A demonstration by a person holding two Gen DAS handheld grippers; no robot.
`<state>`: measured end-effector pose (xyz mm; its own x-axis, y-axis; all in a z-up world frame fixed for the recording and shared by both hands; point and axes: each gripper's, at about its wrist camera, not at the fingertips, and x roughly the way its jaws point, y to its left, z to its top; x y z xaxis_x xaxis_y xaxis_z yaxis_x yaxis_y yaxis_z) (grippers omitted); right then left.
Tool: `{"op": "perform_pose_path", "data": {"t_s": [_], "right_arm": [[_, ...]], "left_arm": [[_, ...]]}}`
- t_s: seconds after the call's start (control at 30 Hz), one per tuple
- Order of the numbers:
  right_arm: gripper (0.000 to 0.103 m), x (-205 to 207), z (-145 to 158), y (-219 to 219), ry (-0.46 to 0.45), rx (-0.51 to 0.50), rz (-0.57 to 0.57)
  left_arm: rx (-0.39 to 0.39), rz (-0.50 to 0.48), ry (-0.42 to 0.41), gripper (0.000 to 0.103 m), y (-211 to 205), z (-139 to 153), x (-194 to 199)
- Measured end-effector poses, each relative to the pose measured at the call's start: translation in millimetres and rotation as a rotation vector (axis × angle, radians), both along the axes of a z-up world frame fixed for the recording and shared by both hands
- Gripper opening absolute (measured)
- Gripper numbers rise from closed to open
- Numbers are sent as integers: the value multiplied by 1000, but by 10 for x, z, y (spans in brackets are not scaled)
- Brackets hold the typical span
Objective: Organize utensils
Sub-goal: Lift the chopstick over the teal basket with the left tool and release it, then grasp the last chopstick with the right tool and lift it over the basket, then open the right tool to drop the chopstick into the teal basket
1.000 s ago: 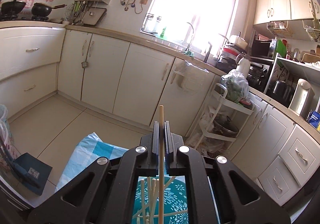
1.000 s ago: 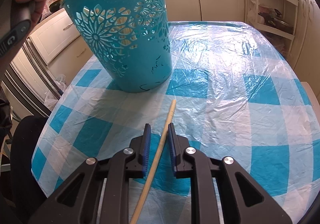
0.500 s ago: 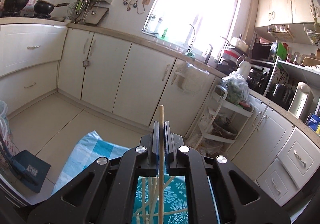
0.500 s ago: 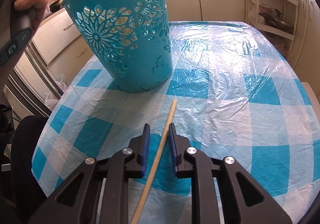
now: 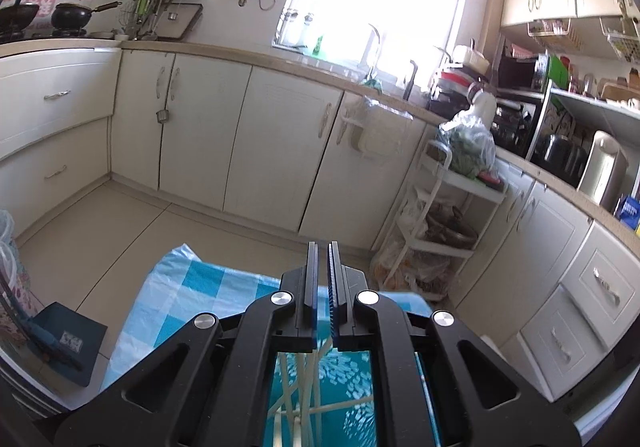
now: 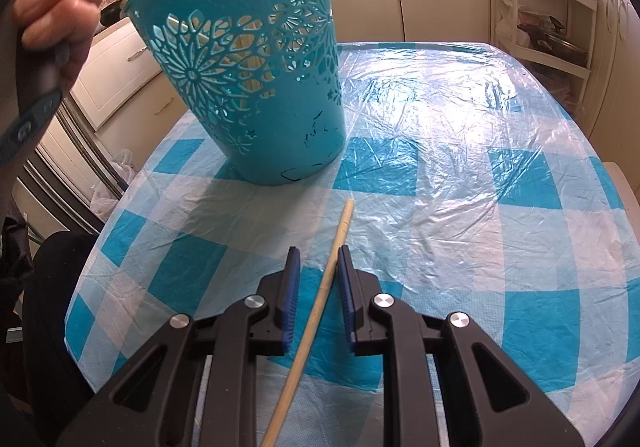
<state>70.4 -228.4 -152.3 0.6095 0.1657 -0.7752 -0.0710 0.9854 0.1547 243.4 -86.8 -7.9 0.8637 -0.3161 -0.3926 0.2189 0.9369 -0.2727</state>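
A teal cut-out basket (image 6: 256, 87) stands on the blue checked table (image 6: 460, 175). It also shows below my left gripper in the left wrist view (image 5: 352, 403), with several pale chopsticks (image 5: 308, 399) inside. My left gripper (image 5: 322, 279) hovers above the basket, its jaws slightly apart and empty. My right gripper (image 6: 318, 275) is open low over the table, its fingers on either side of a wooden chopstick (image 6: 320, 303) that lies on the cloth, not clamped.
Cream kitchen cabinets (image 5: 272, 143) and a white rack (image 5: 448, 215) stand beyond the table. A black chair (image 6: 52, 287) is at the table's left edge. The person's hand (image 6: 60, 7) holds the left gripper handle beside the basket.
My left gripper has opened a little and the chopstick it held is gone from its jaws, down in the basket. My right gripper has stayed around the lying chopstick.
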Motion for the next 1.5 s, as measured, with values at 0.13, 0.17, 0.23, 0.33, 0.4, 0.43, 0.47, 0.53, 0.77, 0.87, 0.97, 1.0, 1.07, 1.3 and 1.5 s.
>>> {"op": "perform_pose_path", "data": {"t_s": [0.13, 0.17, 0.23, 0.33, 0.4, 0.43, 0.47, 0.53, 0.77, 0.87, 0.97, 1.0, 1.07, 1.3, 1.5], "right_arm": [[20, 0, -2, 8, 0, 2, 0], [20, 0, -4, 13, 0, 2, 1], [20, 1, -7, 25, 1, -3, 4], [20, -1, -7, 69, 1, -31, 15], [17, 2, -6, 94, 0, -57, 19], [13, 5, -6, 100, 1, -68, 21], [8, 6, -5, 90, 4, -74, 20], [7, 6, 3, 30, 23, -40, 13], [6, -19, 28, 81, 38, -74, 29], [6, -82, 156, -53, 25, 15, 4], [6, -160, 388, -206, -26, 125, -15], [6, -190, 506, -251, -54, 163, -19], [6, -207, 703, -278, -104, 217, -24], [6, 10, 1702, -78, -373, 295, 33], [6, 625, 2145, 187, -610, 217, -28]], "left_arm": [[47, -17, 29, 5, 27, -112, -100], [49, -15, 32, 5, 69, -113, -139], [44, 2, 37, 10, 202, -118, -238], [53, 62, 22, 41, 453, -122, -441], [71, 116, 6, 58, 624, -152, -582], [80, 140, 4, 63, 720, -190, -653], [86, 162, 16, 65, 827, -253, -720], [101, 191, 55, 74, 993, -425, -817], [237, 137, 248, 80, 983, -1159, -801], [272, 69, 295, 81, 864, -1312, -770], [320, 43, 302, 84, 776, -1401, -786], [324, 35, 312, 85, 764, -1424, -777], [331, 31, 329, 85, 741, -1457, -765], [355, 29, 331, 87, 699, -1484, -769], [374, 25, 320, 87, 656, -1474, -790]]}}
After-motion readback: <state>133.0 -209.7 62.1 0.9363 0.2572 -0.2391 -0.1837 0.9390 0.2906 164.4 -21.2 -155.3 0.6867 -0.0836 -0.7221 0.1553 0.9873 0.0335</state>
